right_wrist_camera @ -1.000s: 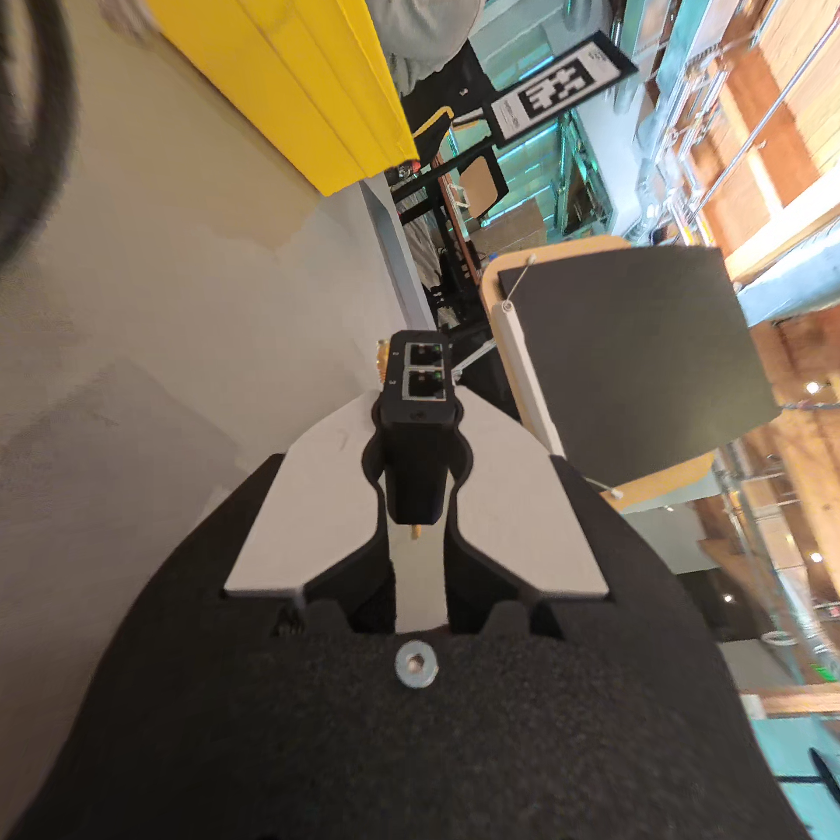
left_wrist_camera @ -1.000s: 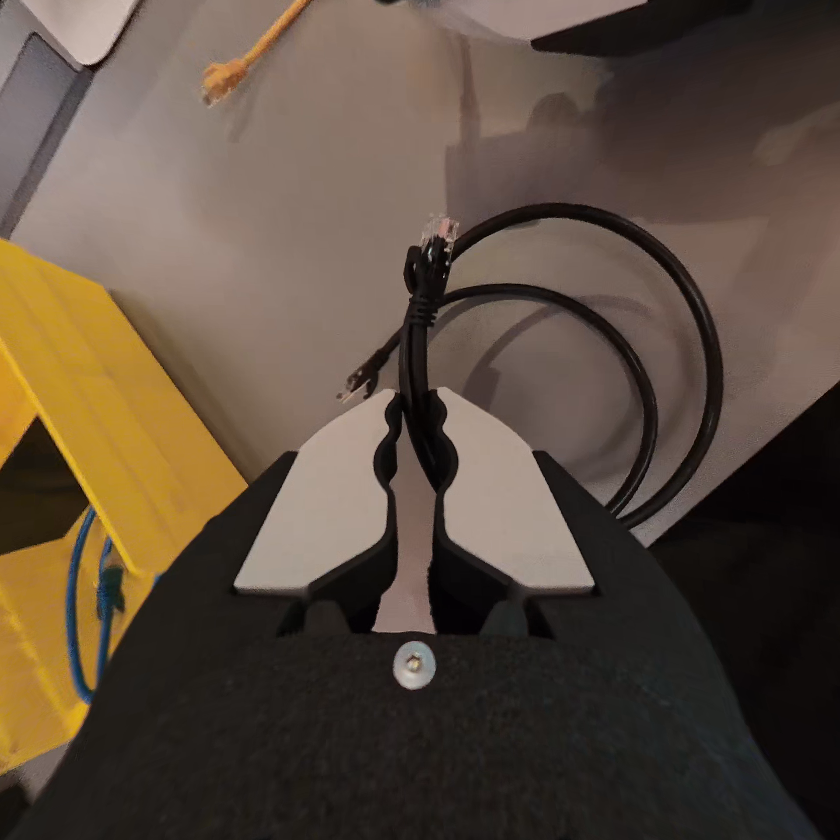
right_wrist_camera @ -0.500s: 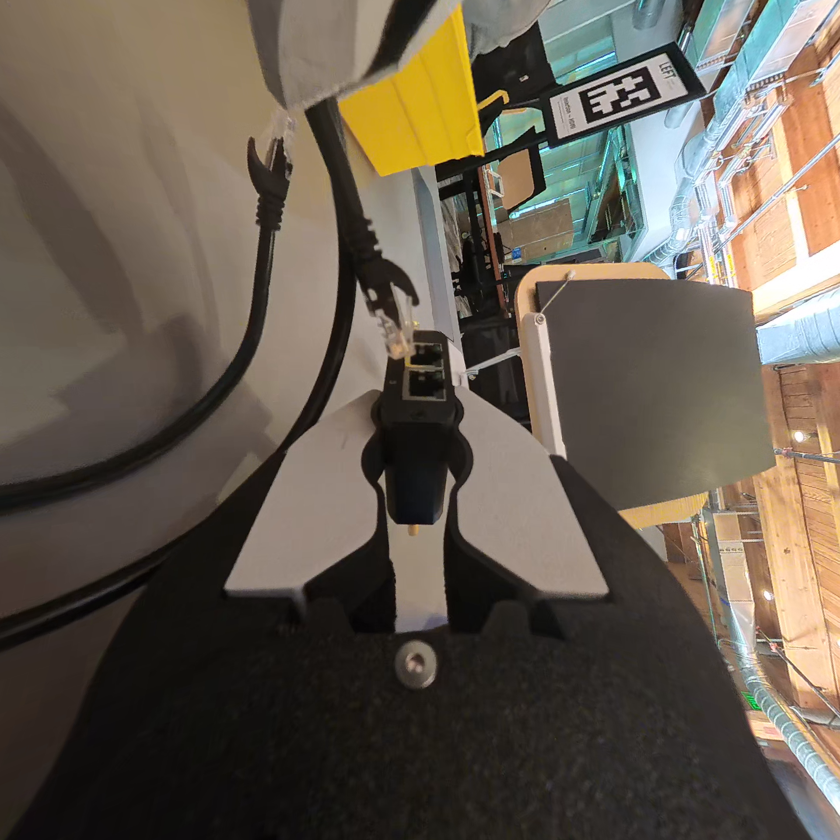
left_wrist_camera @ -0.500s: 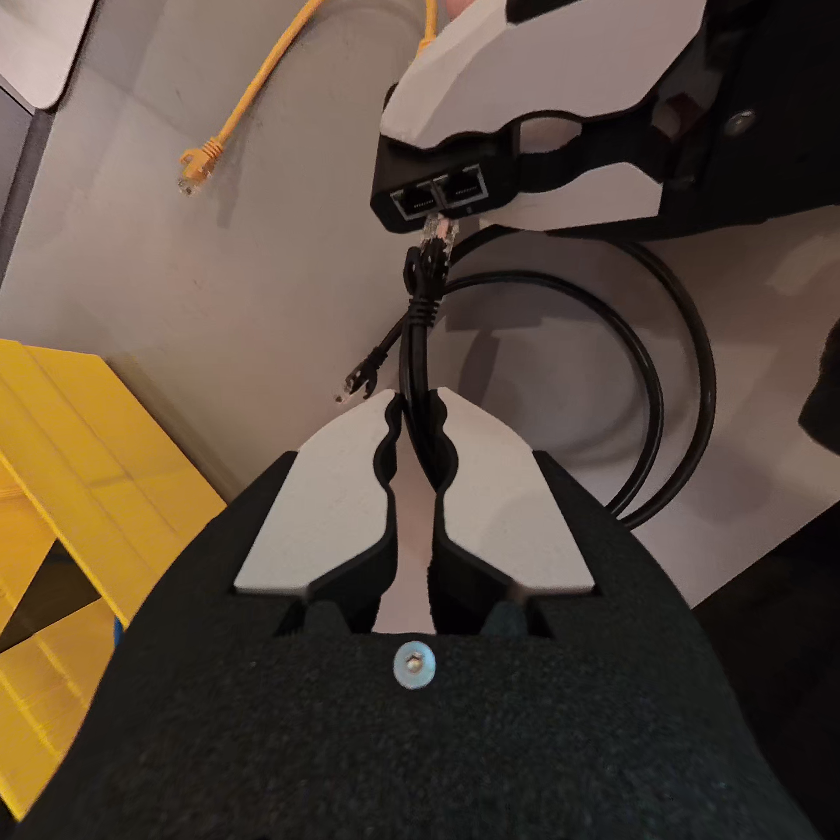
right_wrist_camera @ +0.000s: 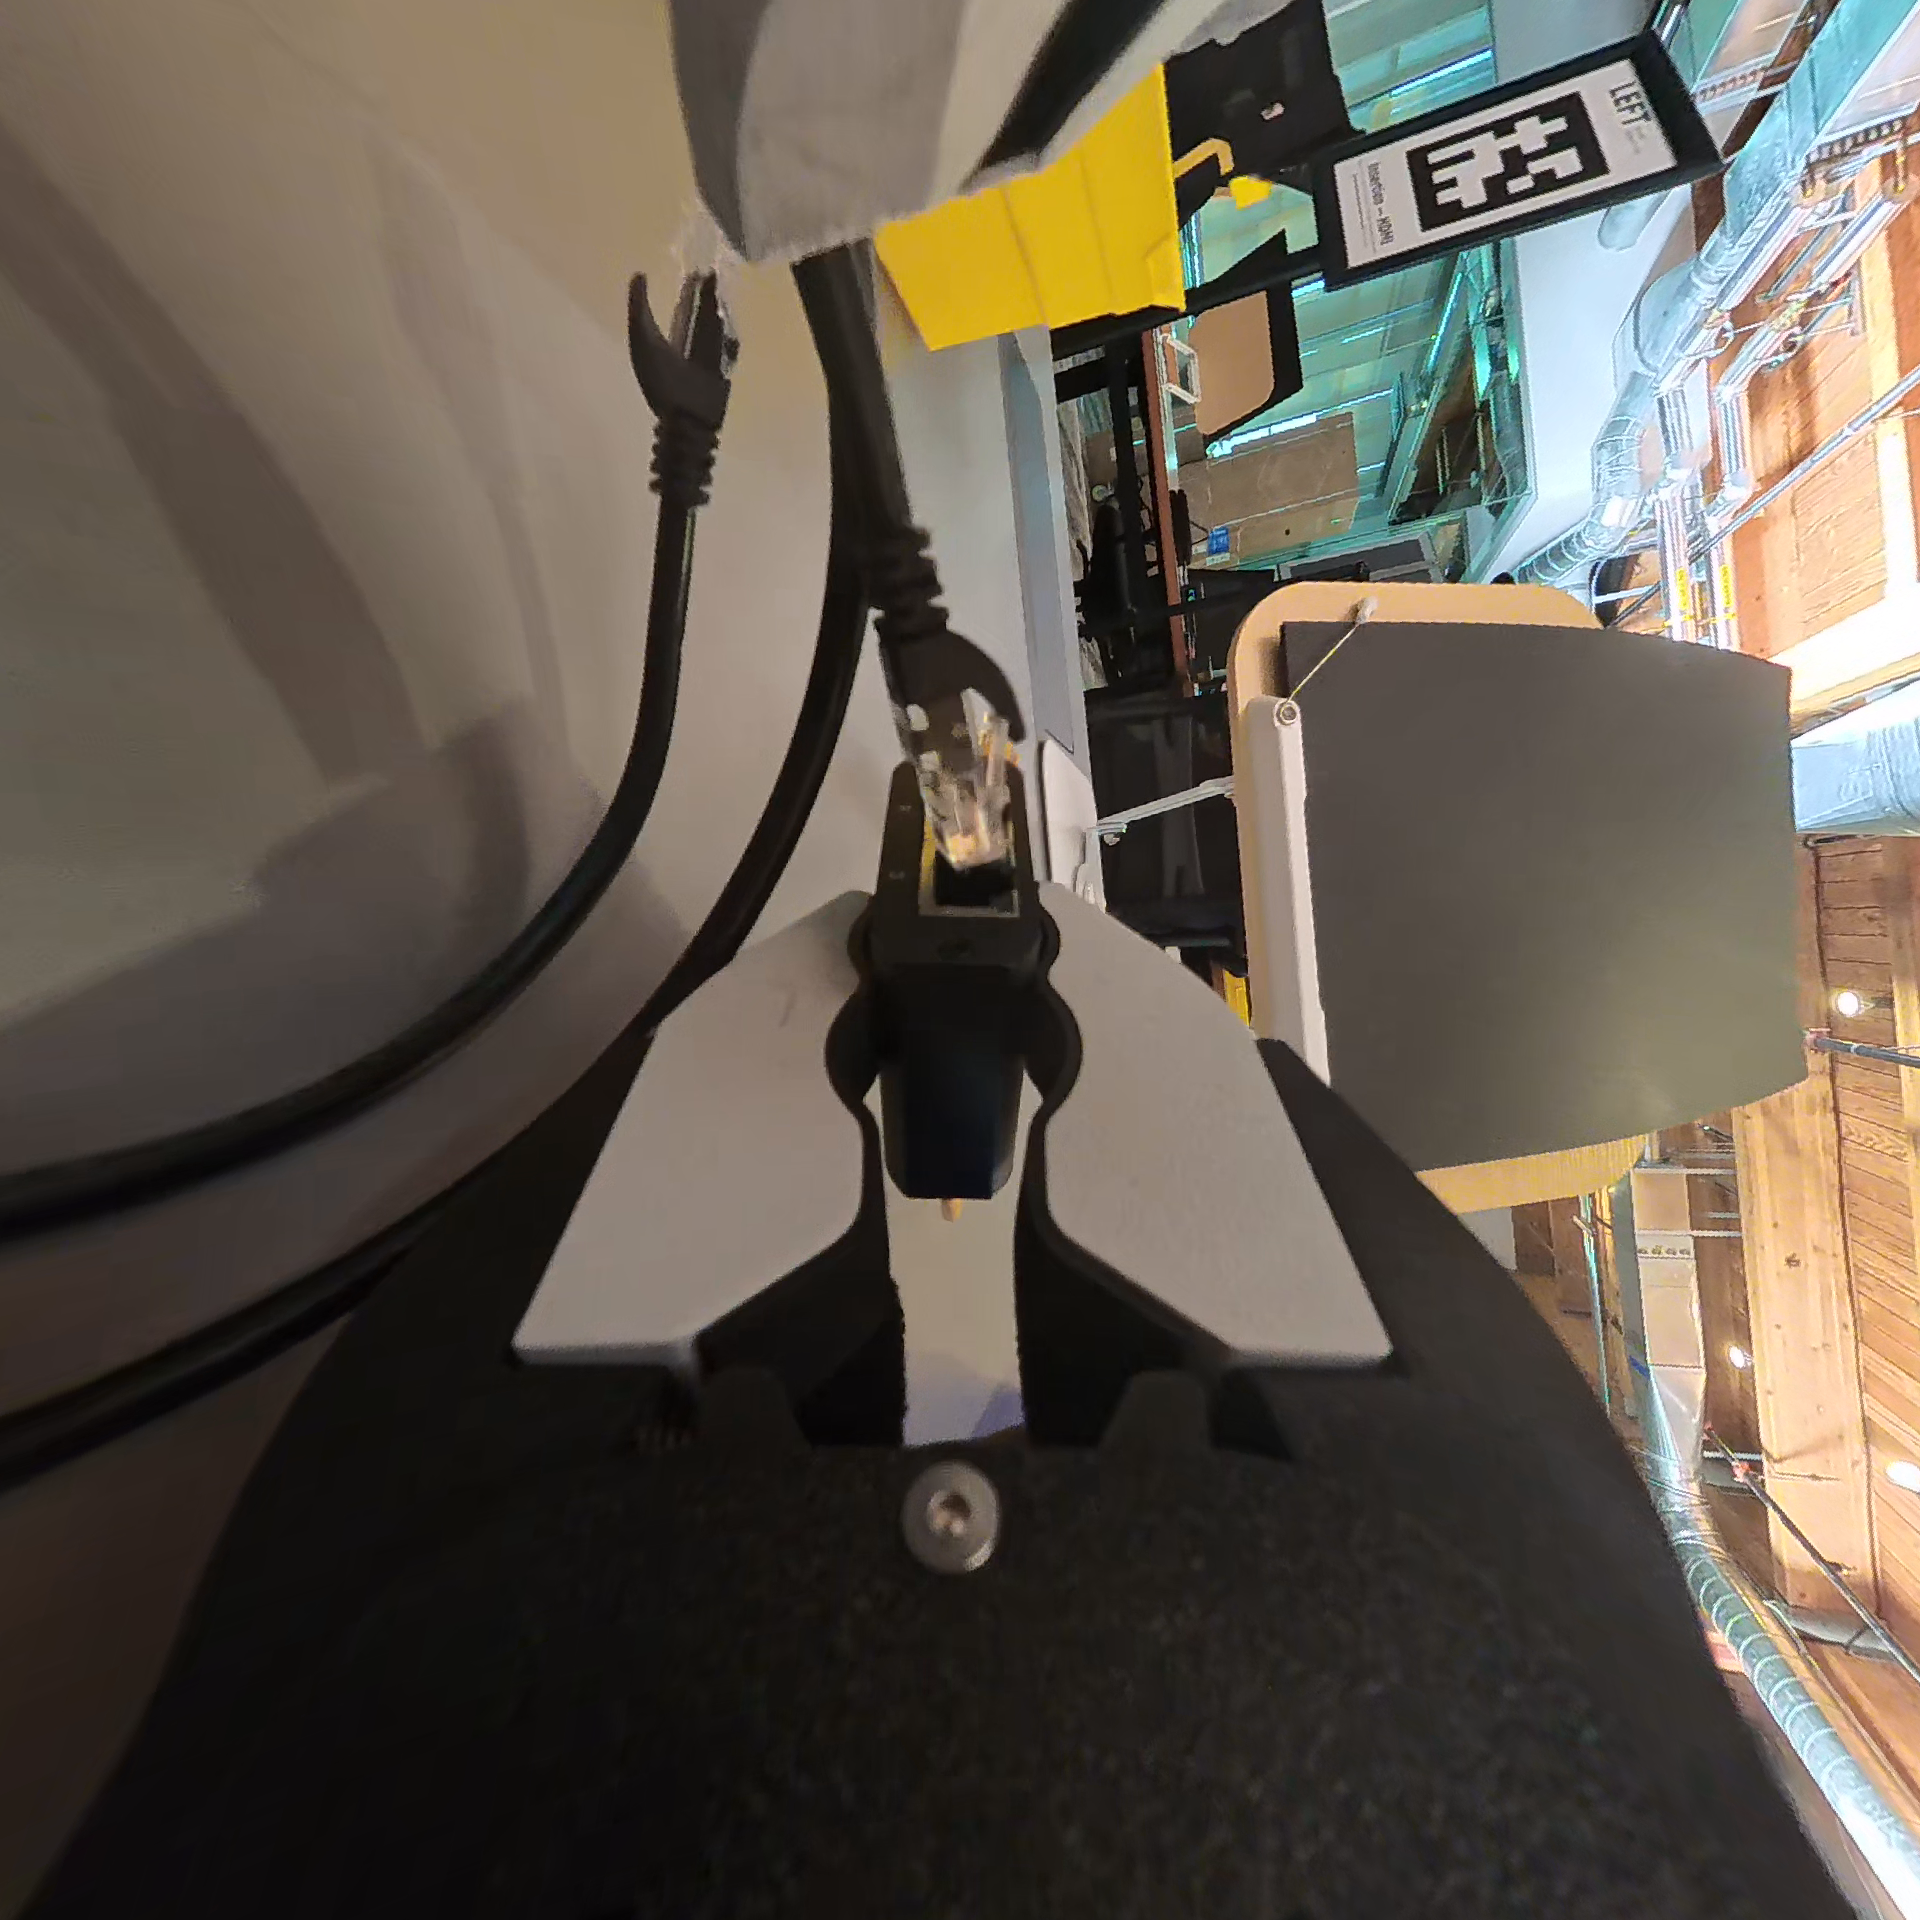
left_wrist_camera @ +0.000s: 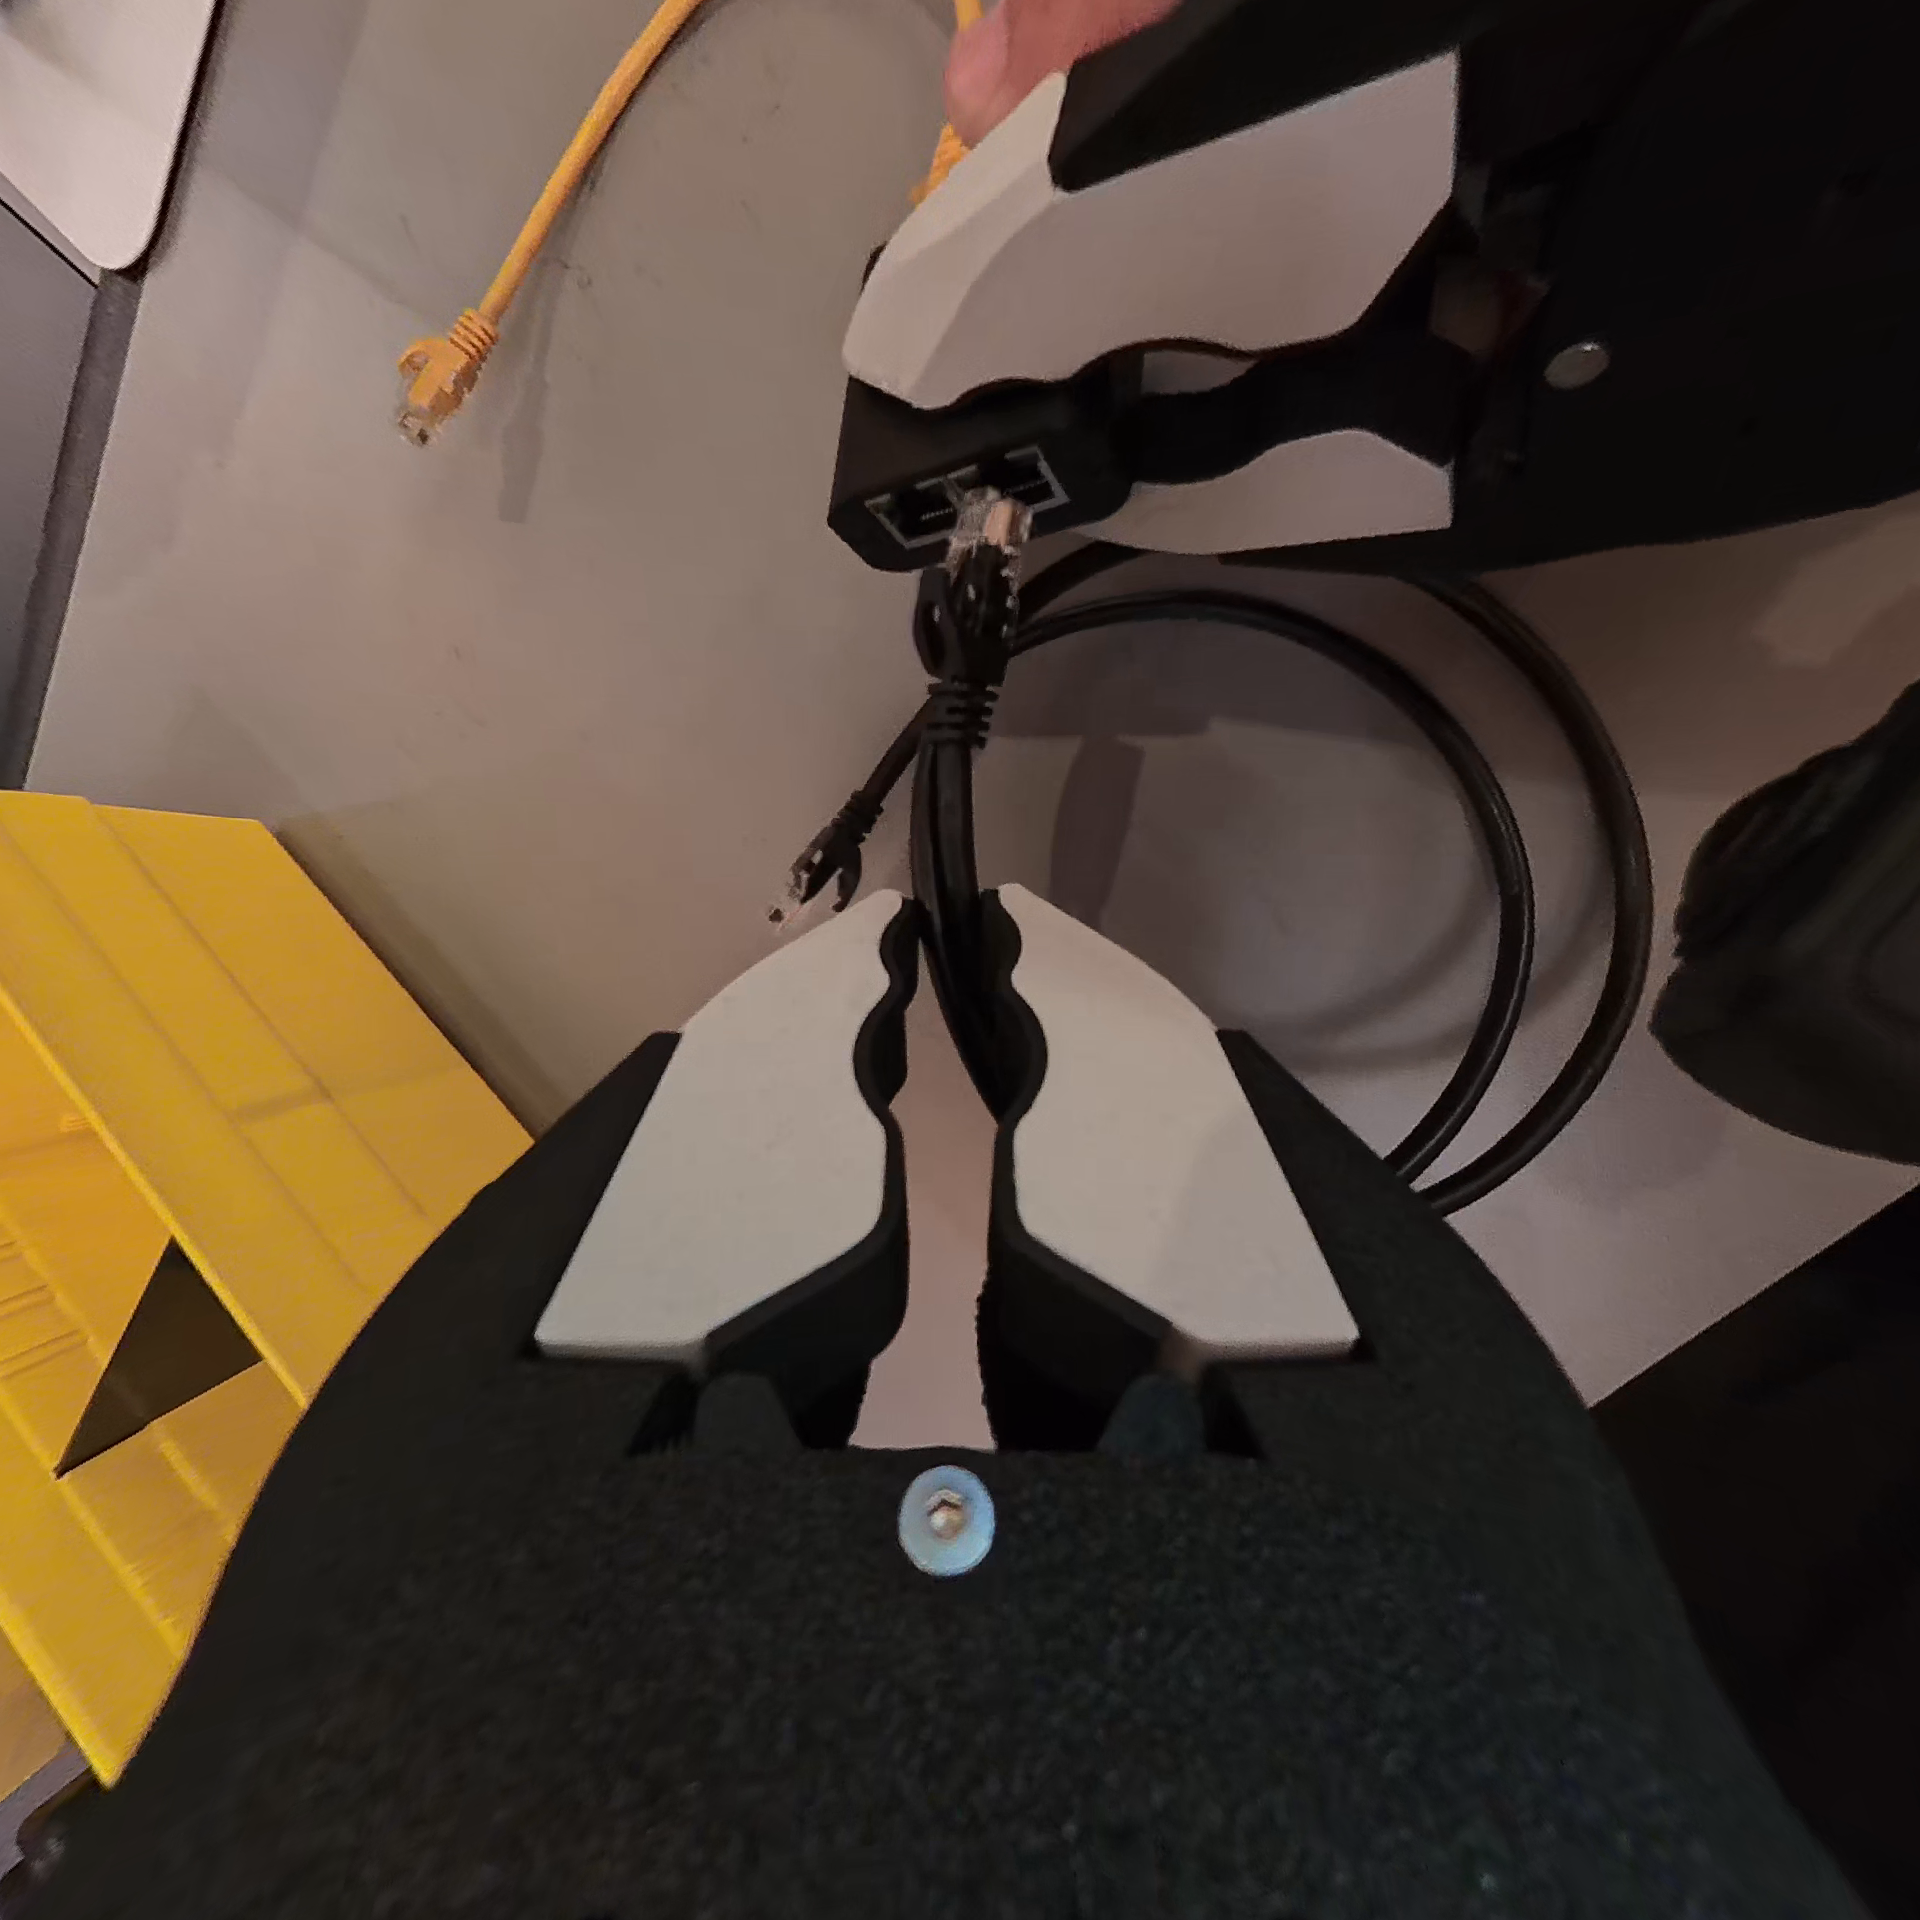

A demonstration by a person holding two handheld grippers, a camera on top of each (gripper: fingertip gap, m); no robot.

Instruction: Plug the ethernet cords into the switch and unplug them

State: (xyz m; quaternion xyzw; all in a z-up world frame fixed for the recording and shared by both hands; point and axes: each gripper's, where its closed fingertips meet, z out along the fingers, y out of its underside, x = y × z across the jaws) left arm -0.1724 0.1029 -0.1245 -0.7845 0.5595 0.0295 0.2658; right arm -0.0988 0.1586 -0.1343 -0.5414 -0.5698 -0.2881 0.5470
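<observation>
My left gripper [left_wrist_camera: 954,920] is shut on a black ethernet cord [left_wrist_camera: 951,821], a short way behind its clear plug [left_wrist_camera: 985,532]. The plug tip touches the port face of a small black switch [left_wrist_camera: 961,468]. My right gripper [right_wrist_camera: 951,925] is shut on that switch [right_wrist_camera: 951,1049], ports facing away. In the right wrist view the clear plug [right_wrist_camera: 961,800] sits at the mouth of a port, tilted. The cord's other plug [left_wrist_camera: 821,868] hangs free over the grey table [left_wrist_camera: 520,623]. The rest of the cord loops to the right [left_wrist_camera: 1517,883].
An orange ethernet cord [left_wrist_camera: 457,358] lies on the table at the far left. A yellow bin [left_wrist_camera: 156,1091] stands at the left. A person's finger [left_wrist_camera: 997,62] shows at the top, a dark shoe [left_wrist_camera: 1808,935] at the right. A black panel [right_wrist_camera: 1538,883] stands beyond. Across from one pair of fingers to the other is roughly 9 centimetres.
The right gripper has brought the switch in from the top toward the held plug. The plug, apart from the ports half a second ago, now meets a port opening.
</observation>
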